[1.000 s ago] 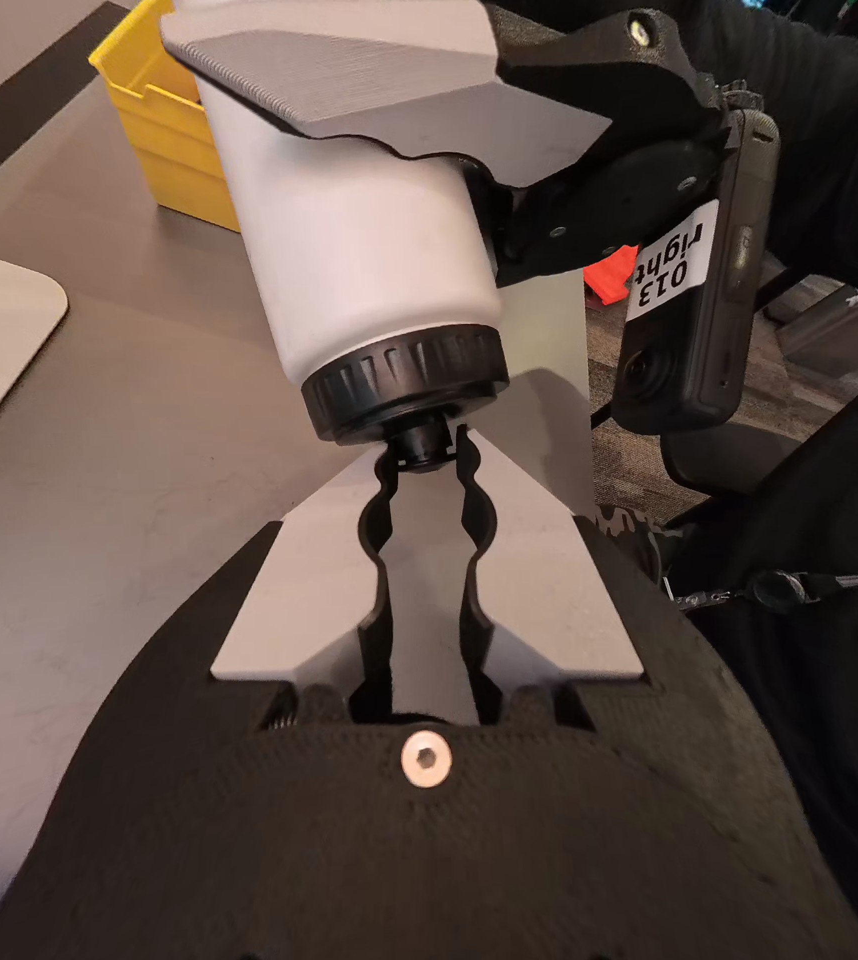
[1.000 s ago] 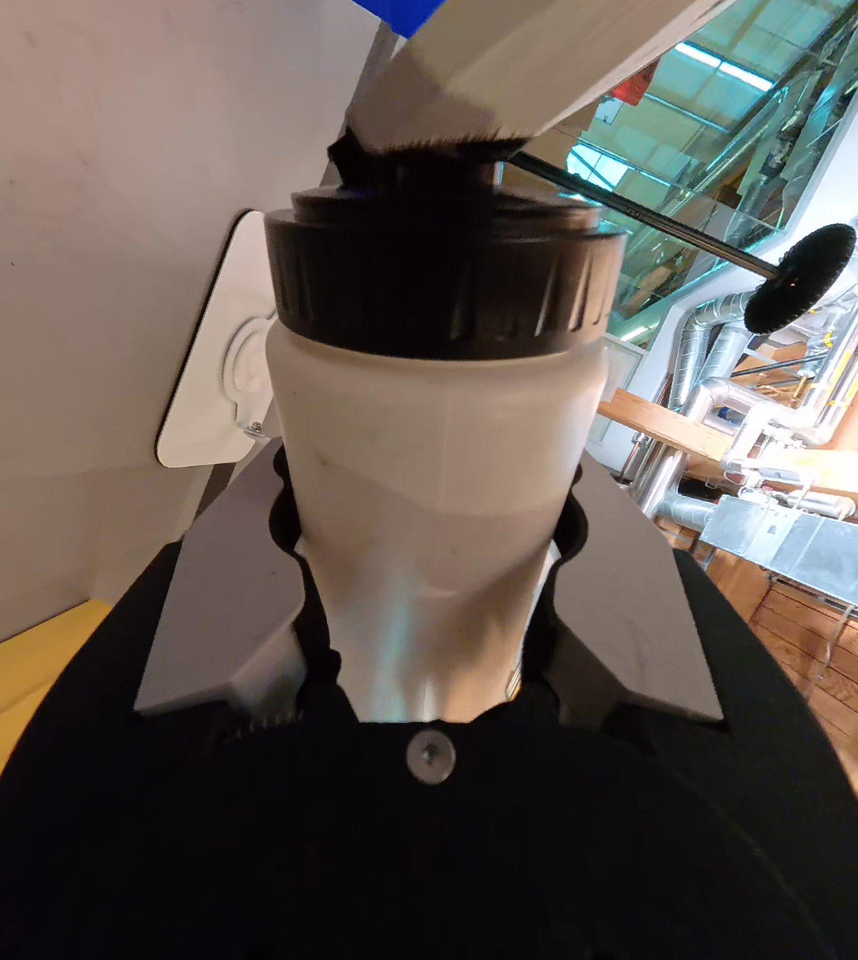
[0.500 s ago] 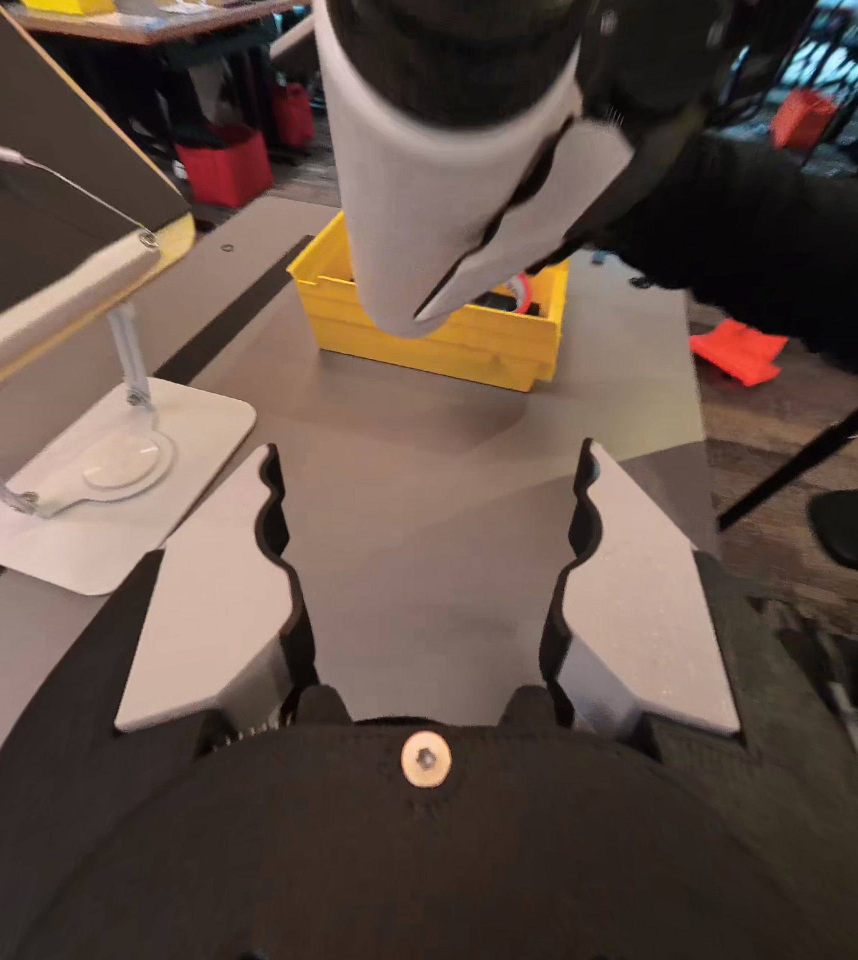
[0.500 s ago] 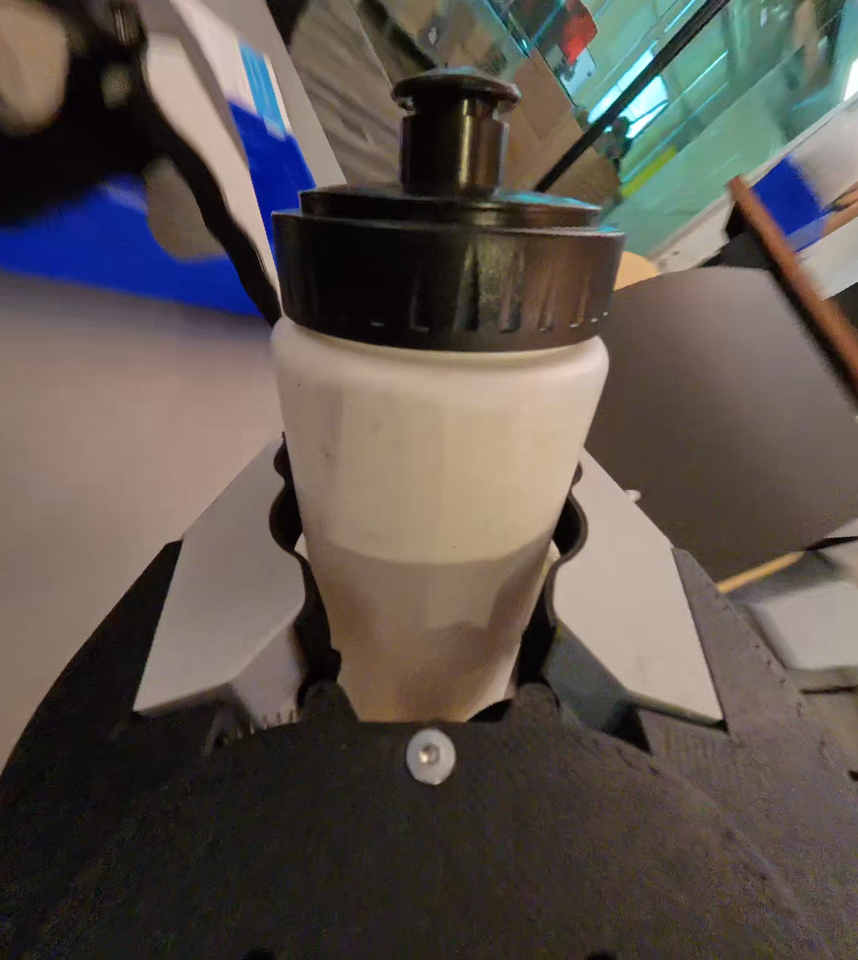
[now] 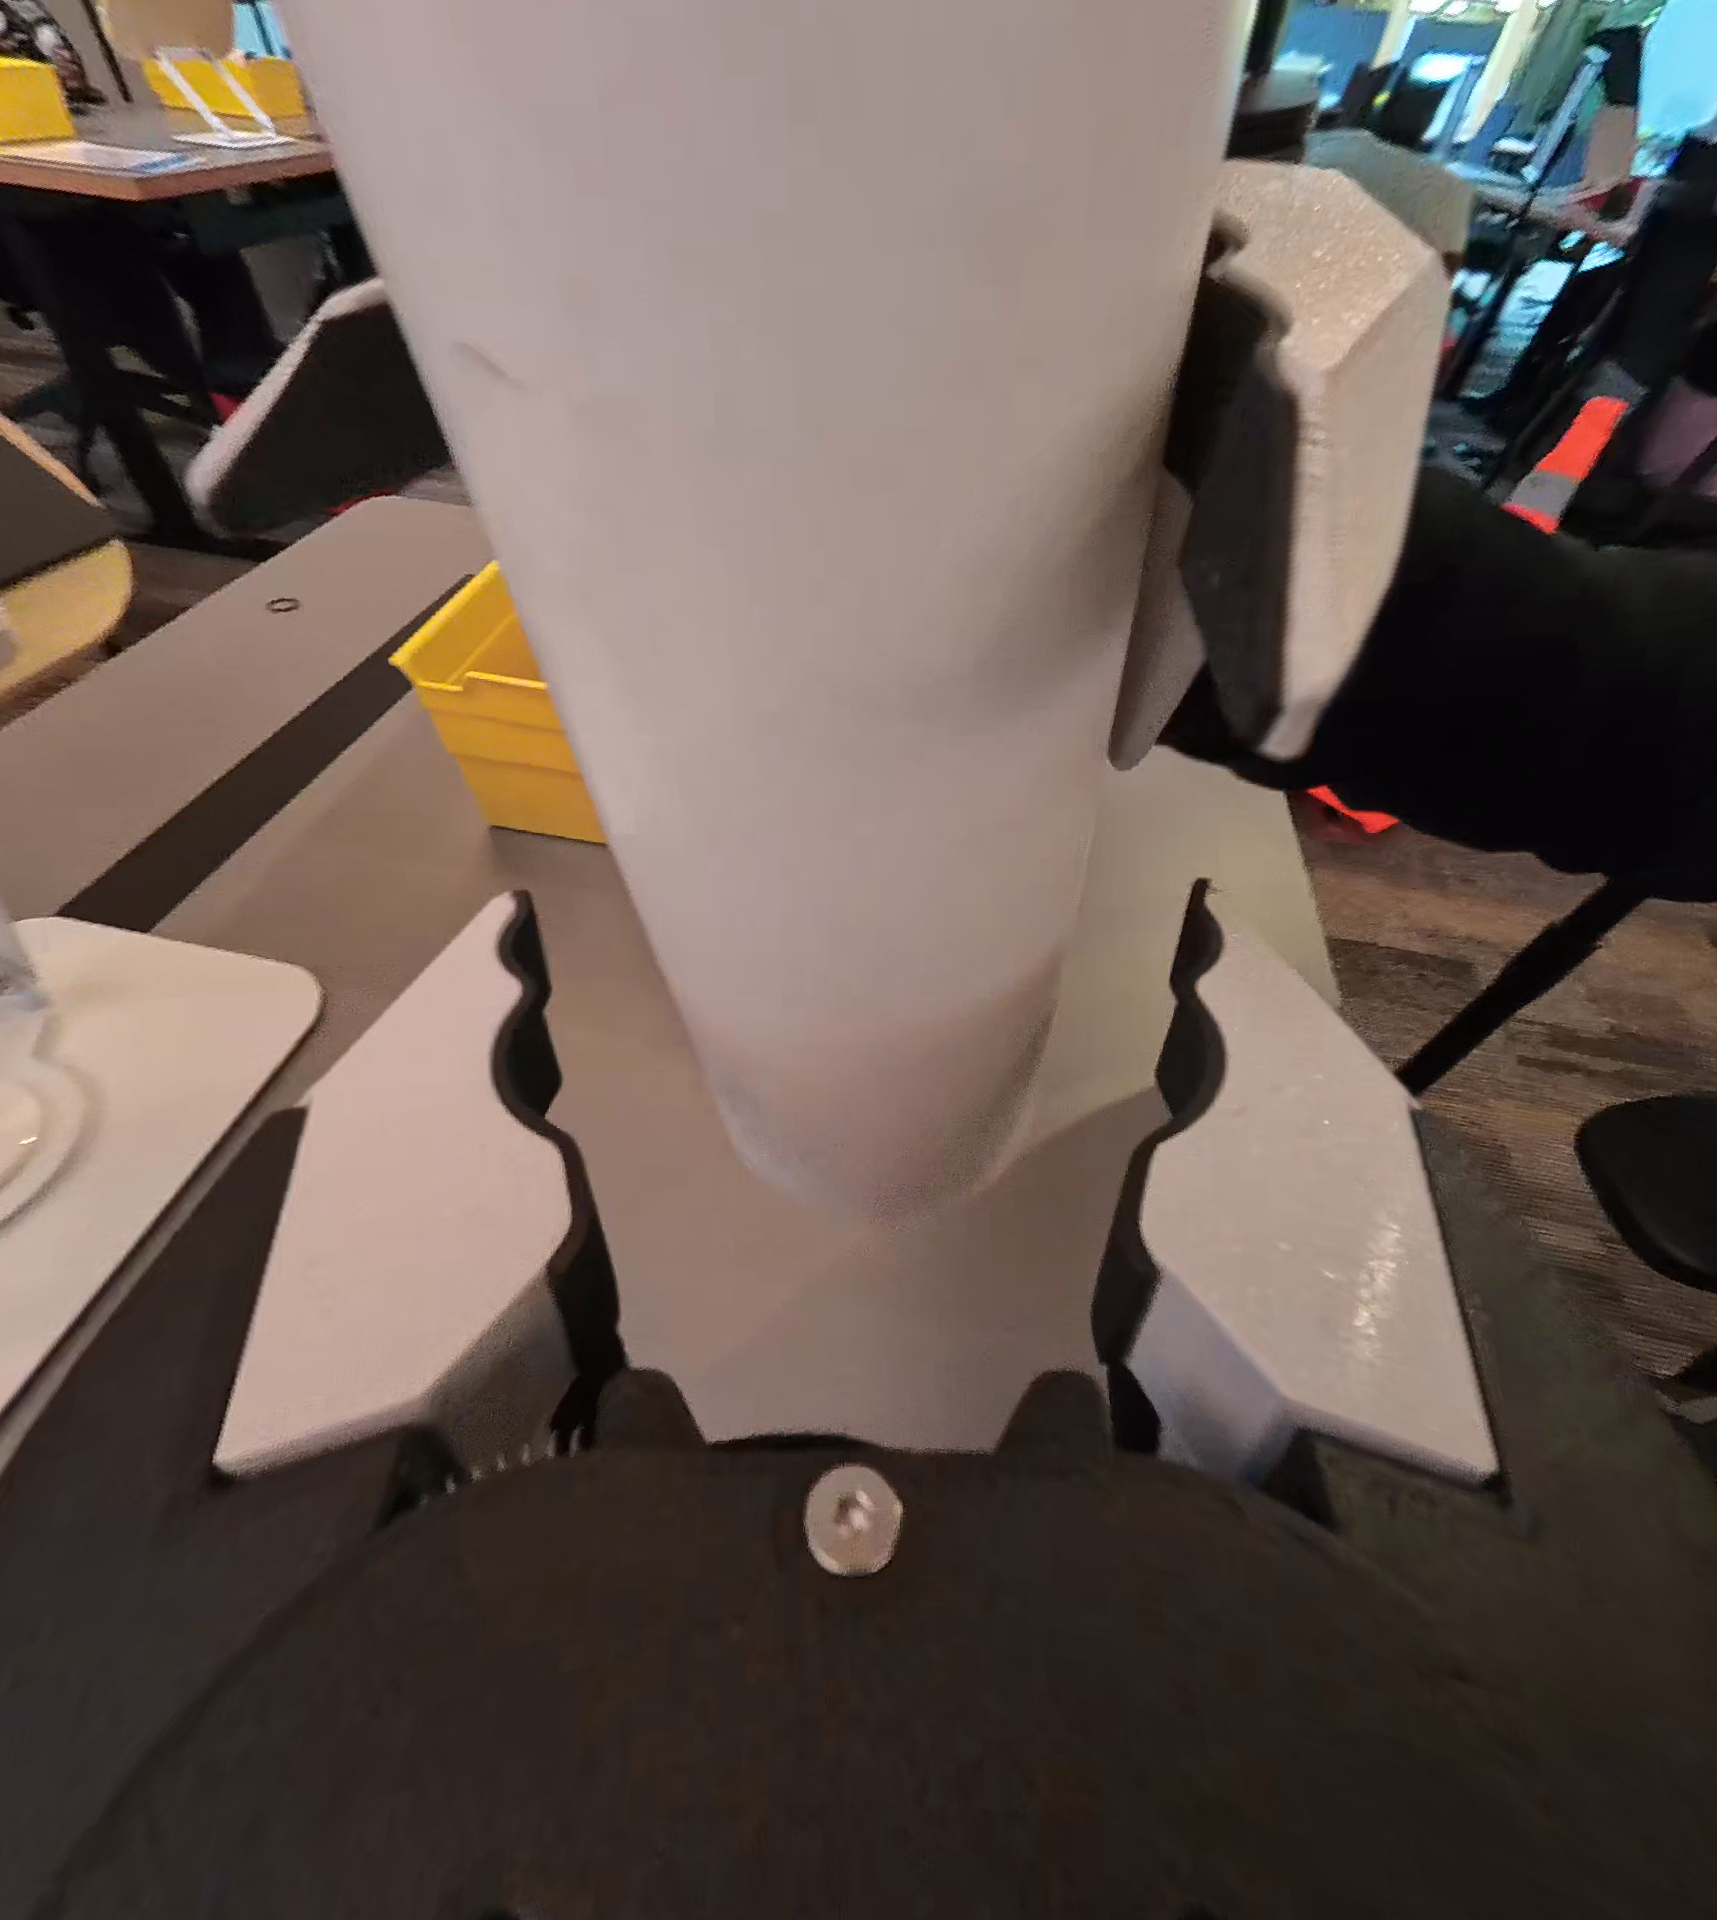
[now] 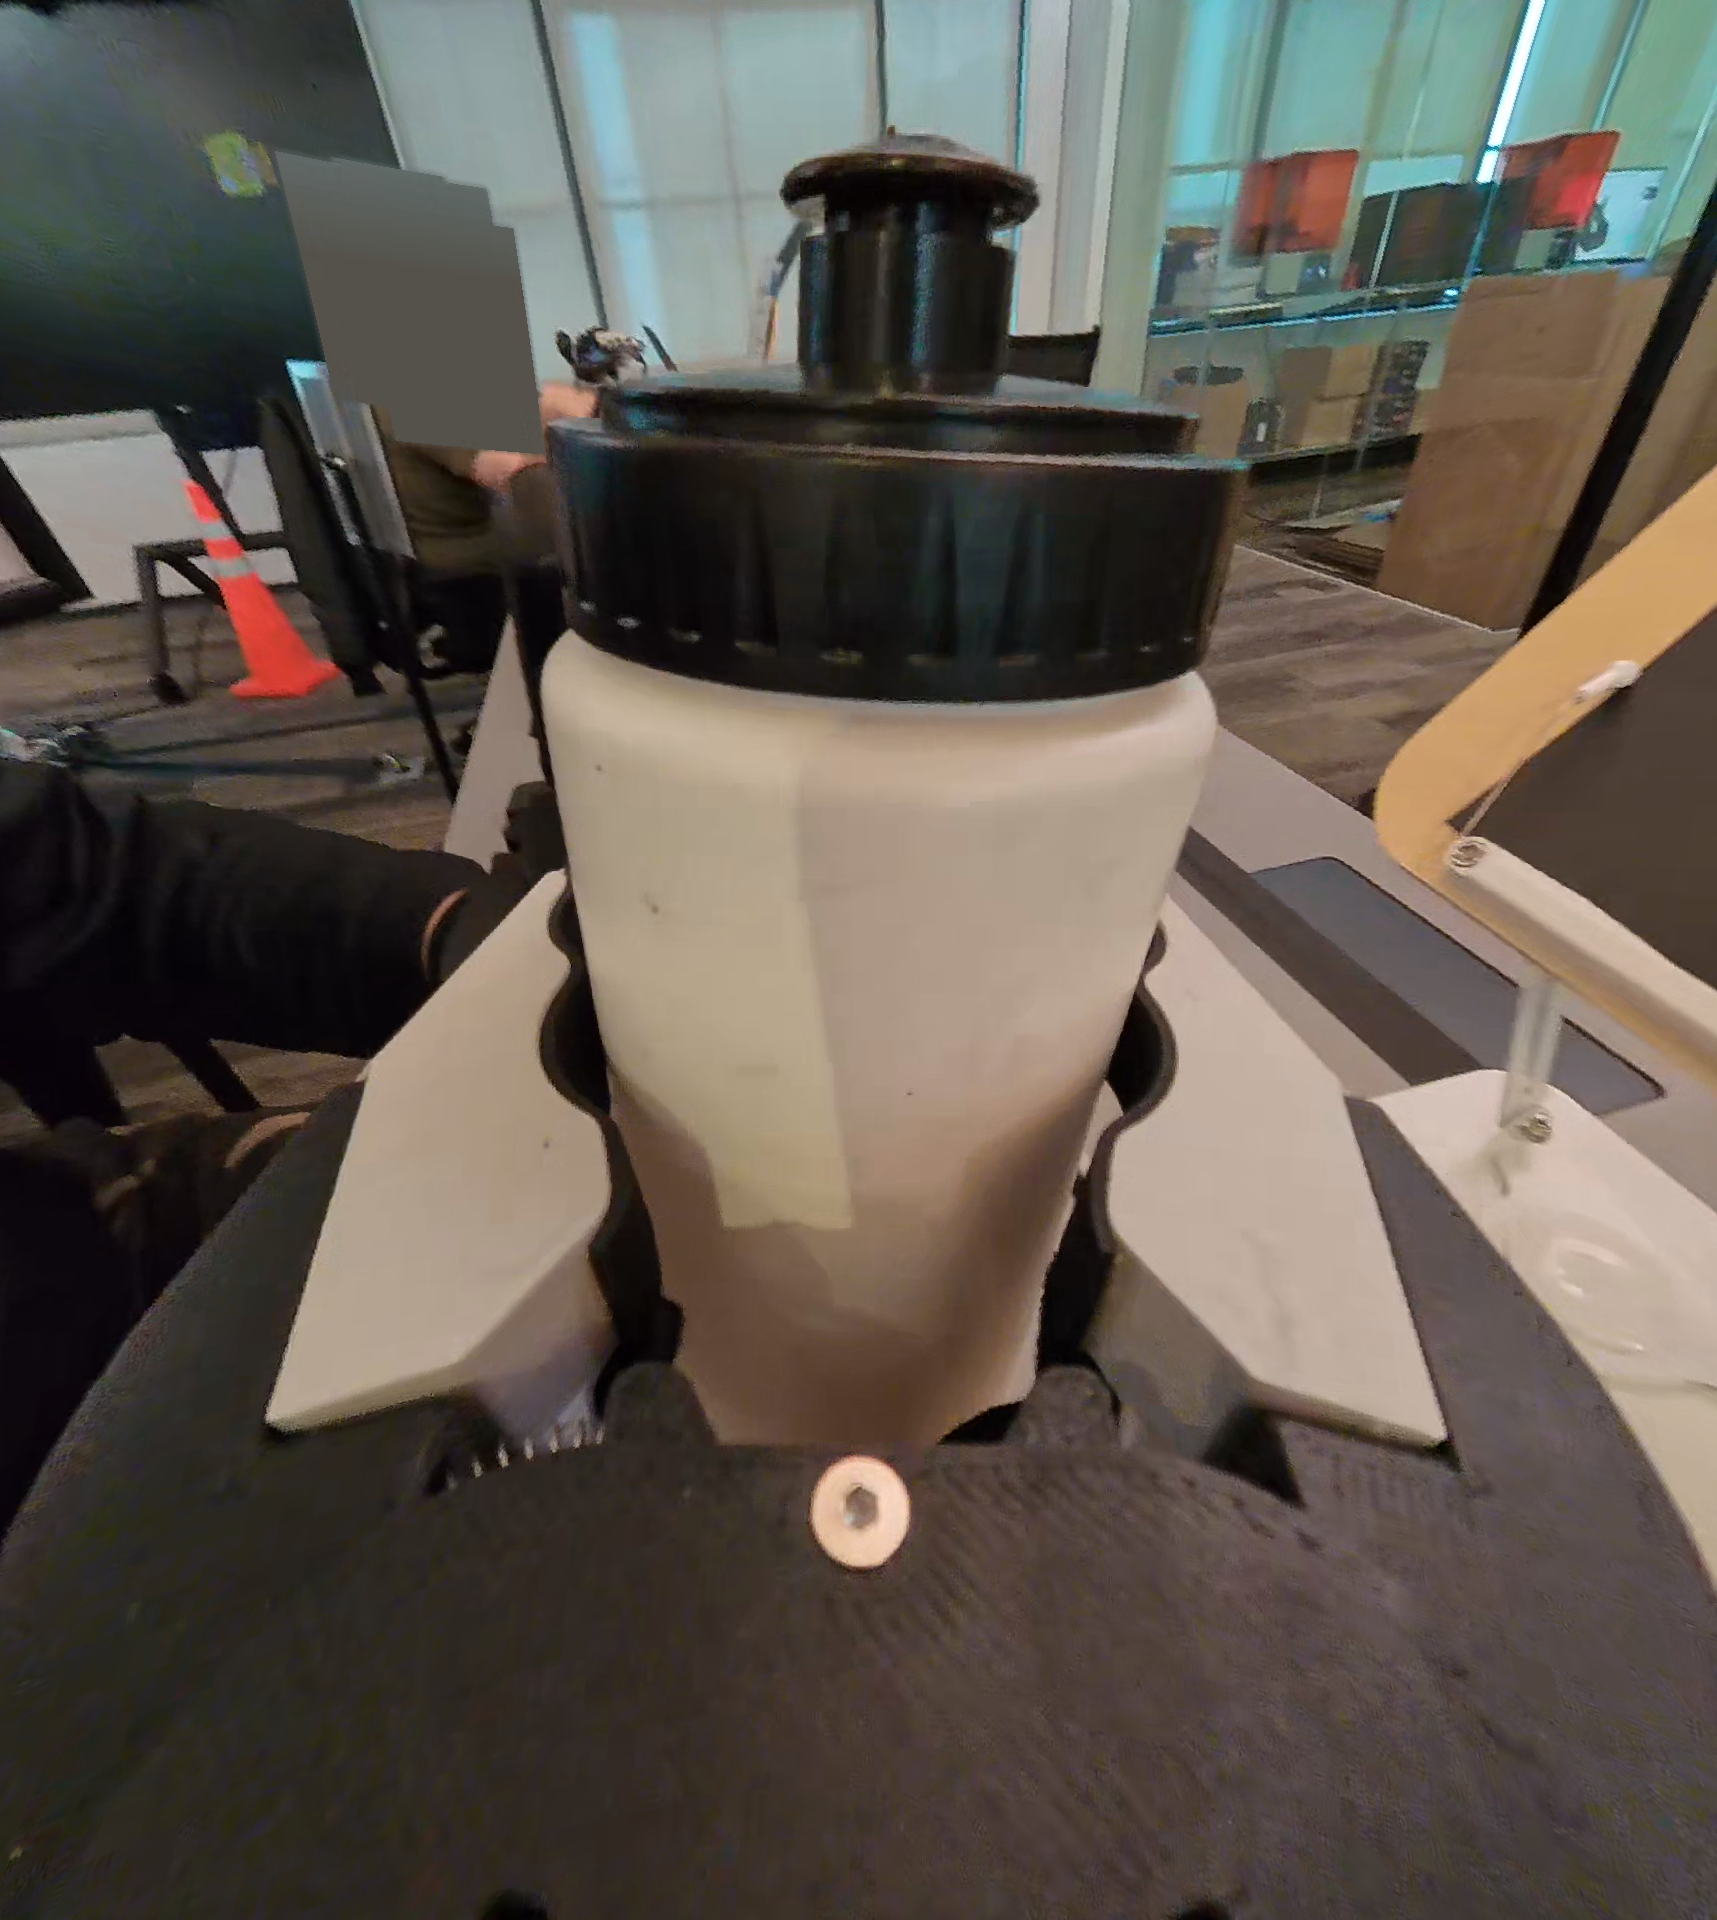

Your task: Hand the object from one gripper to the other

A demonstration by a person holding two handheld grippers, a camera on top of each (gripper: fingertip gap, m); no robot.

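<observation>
While right tool (image 6: 859, 1049) clamps bottle (image 6: 875, 935), left tool (image 5: 859, 1049) gapes.

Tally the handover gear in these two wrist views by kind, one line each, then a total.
White plastic bottle with black ribbed screw cap: 1
Grey two-finger grippers, the open left gripper and the right gripper shut on the bottle: 2
Yellow plastic bin: 1
Total: 4

Right gripper (image 6: 859, 1049) clamped on the lower body of an upright white bottle (image 6: 875, 987), one finger (image 6: 459, 1184) on each side. The bottle carries a black ribbed cap (image 6: 895, 561) with a spout. A black-sleeved arm (image 6: 137, 914) reaches in at left; an orange cone (image 6: 256, 608) stands beyond.
</observation>
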